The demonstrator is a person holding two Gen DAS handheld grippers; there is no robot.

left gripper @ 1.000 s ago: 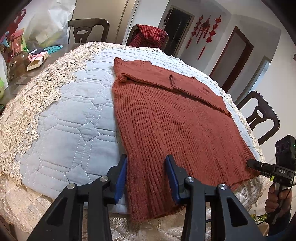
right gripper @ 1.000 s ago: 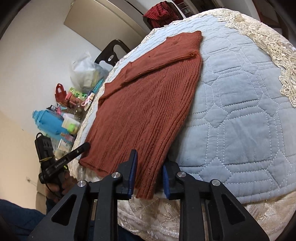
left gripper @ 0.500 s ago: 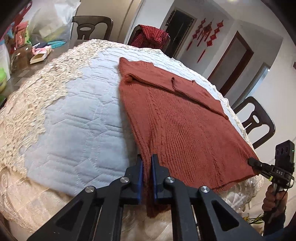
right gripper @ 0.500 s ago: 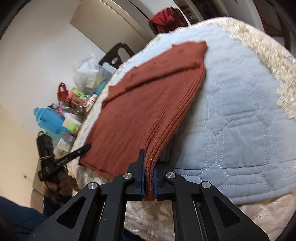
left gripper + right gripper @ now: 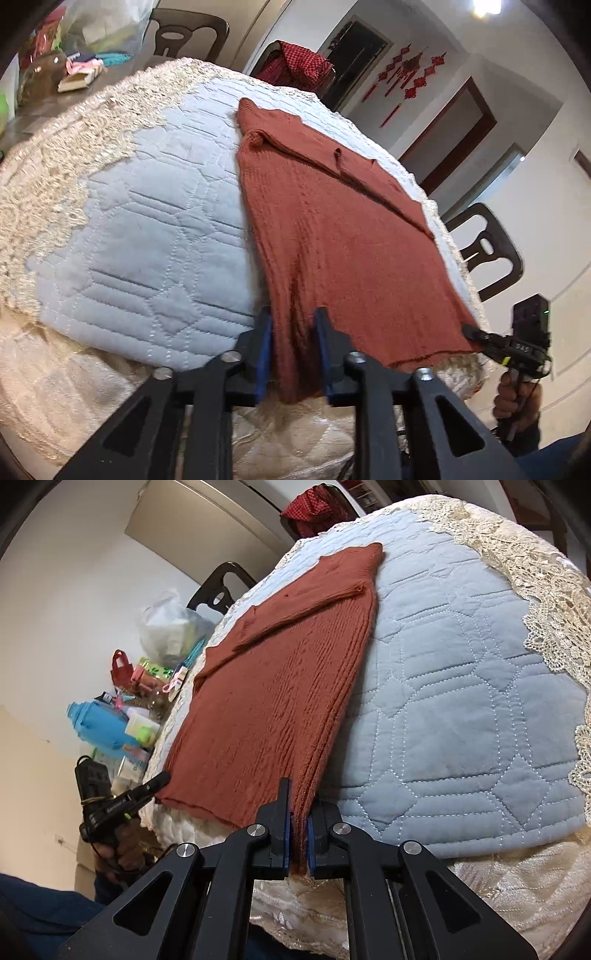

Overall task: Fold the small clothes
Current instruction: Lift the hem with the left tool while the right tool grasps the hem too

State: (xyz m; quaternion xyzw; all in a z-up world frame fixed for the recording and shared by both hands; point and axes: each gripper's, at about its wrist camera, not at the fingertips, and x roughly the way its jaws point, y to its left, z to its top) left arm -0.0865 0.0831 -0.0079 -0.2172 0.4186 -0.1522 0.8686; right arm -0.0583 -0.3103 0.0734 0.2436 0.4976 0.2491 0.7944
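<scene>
A rust-red knitted sweater [image 5: 332, 229] lies flat on the quilted blue table cover [image 5: 147, 240], its sleeves folded across the far end. My left gripper [image 5: 293, 354] is at the near left hem corner. Its jaws are opening, and the bunched hem hangs loosely between the blue pads [image 5: 264, 347]. My right gripper [image 5: 298, 834] is shut on the other hem corner of the sweater [image 5: 280, 686], which is pinched thin between its pads. Each gripper also shows in the other view: the right gripper [image 5: 480, 334] and the left gripper [image 5: 155, 782], each in a hand.
Cream lace [image 5: 535, 590] borders the quilt [image 5: 461, 701]. Dark chairs [image 5: 487, 251] stand around the table, one draped with red checked cloth [image 5: 295, 62]. A blue bottle [image 5: 99, 727], a plastic bag [image 5: 166, 627] and small clutter [image 5: 74, 70] crowd the table's far side.
Both grippers closed on the hem corners. The right one stays pinched on its corner. The left one has since spread its jaws apart, with the hem still between them.
</scene>
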